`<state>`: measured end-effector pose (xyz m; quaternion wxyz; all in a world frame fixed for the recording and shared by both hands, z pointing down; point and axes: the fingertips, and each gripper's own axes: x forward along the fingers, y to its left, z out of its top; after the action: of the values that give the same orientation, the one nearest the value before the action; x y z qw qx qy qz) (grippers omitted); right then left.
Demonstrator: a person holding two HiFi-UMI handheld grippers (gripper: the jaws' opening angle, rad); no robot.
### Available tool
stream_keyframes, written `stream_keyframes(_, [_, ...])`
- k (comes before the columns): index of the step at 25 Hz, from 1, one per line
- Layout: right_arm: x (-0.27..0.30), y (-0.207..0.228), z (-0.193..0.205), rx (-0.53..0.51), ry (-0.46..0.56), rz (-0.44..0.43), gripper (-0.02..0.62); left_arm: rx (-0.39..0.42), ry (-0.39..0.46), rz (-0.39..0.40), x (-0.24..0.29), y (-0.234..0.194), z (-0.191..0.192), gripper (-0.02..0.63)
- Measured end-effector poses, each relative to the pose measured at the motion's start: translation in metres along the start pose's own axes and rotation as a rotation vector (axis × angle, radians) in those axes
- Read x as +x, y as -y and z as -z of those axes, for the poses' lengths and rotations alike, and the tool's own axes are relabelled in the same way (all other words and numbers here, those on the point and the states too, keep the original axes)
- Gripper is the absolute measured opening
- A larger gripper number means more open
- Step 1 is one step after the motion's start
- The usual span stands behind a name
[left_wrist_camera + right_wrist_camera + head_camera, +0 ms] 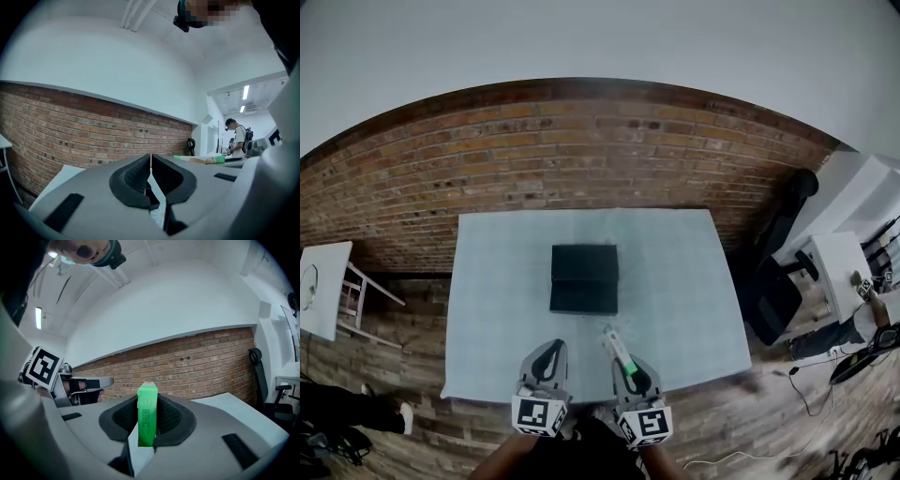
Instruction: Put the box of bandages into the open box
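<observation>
The open black box [584, 278] lies in the middle of the pale table [497, 309]. My right gripper [629, 366] hovers over the table's near edge, shut on the box of bandages [618, 348], a slim white and green carton that sticks out toward the black box. In the right gripper view the green end of the box of bandages [147, 412] stands upright, clamped between the pads of the right gripper [147, 423]. My left gripper [549, 352] hangs beside it on the left, and in its own view the left gripper [151, 163] has its jaws pressed together with nothing between them.
A white stool [326, 287] stands left of the table. A black office chair [776, 272] and a white desk [842, 272] stand to the right, with cables [806, 398] on the floor. A person [236, 137] stands far off at a bench. A brick wall [197, 369] runs behind the table.
</observation>
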<state>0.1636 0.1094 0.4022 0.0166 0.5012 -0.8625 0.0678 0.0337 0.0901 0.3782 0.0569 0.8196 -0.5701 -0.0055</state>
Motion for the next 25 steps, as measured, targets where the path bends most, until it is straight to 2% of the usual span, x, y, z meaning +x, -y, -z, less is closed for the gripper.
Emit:
stream_keyframes(7, [0.023,0.032,0.004,0.01,-0.019,-0.019,0.1,-0.012,-0.006,-0.07,0.027,-0.013,0.006,0.04])
stream_keyframes(25, [0.118,0.041,0.004,-0.007,-0.065,0.043,0.1,-0.039,-0.016,-0.054,0.077,-0.097,0.009,0.04])
